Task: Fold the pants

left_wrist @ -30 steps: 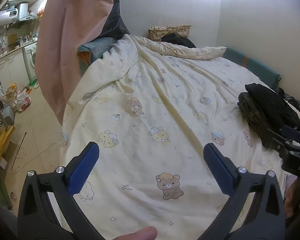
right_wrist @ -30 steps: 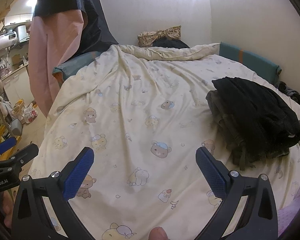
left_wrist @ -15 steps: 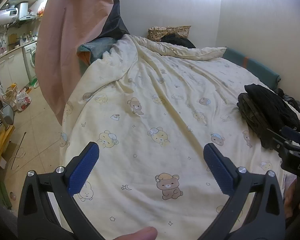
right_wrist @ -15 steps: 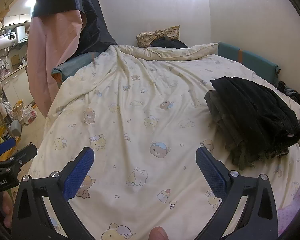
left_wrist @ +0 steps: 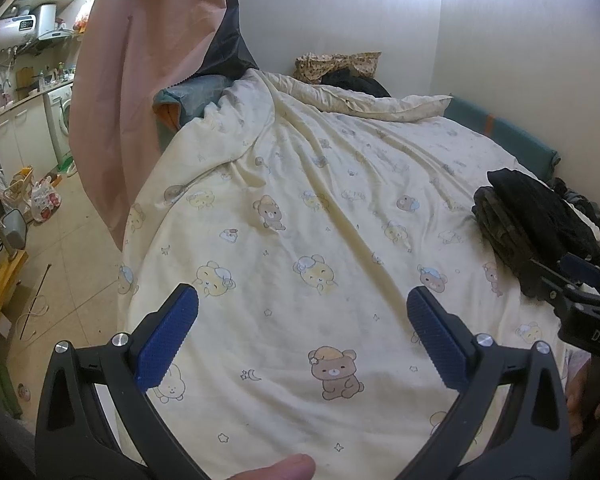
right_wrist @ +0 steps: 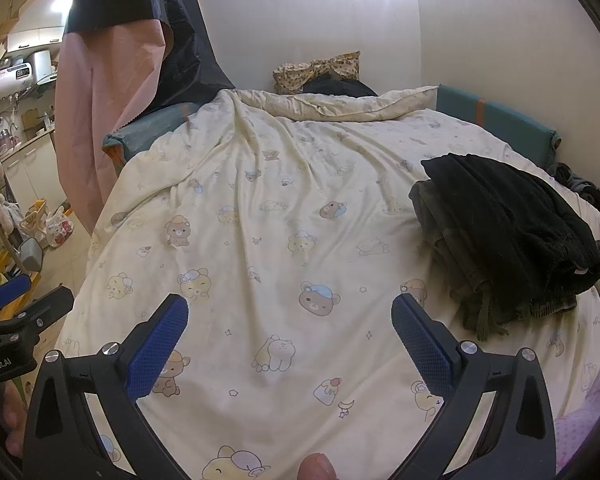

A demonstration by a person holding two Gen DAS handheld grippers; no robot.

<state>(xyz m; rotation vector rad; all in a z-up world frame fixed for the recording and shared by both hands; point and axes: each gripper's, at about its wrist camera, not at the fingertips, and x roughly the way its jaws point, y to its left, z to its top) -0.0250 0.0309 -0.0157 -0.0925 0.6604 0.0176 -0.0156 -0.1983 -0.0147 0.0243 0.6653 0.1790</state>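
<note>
Above the near end of the bed, your left tongs [left_wrist: 300,312] hang spread wide with nothing between the blue pads [left_wrist: 166,338], only the cream bear-print duvet [left_wrist: 300,220] below. Your right tongs [right_wrist: 290,320] are just as wide apart and empty, also over bare duvet. The pants [right_wrist: 512,224] lie in a dark, folded stack on the right side of the bed, a black pair on top of an olive pair whose drawstrings trail toward you; neither tool touches them. In the right wrist view the stack sits just beyond and to the right of your right-hand pad [right_wrist: 422,346]. A pink curtain [left_wrist: 140,80] hangs by the bed's left edge.
</note>
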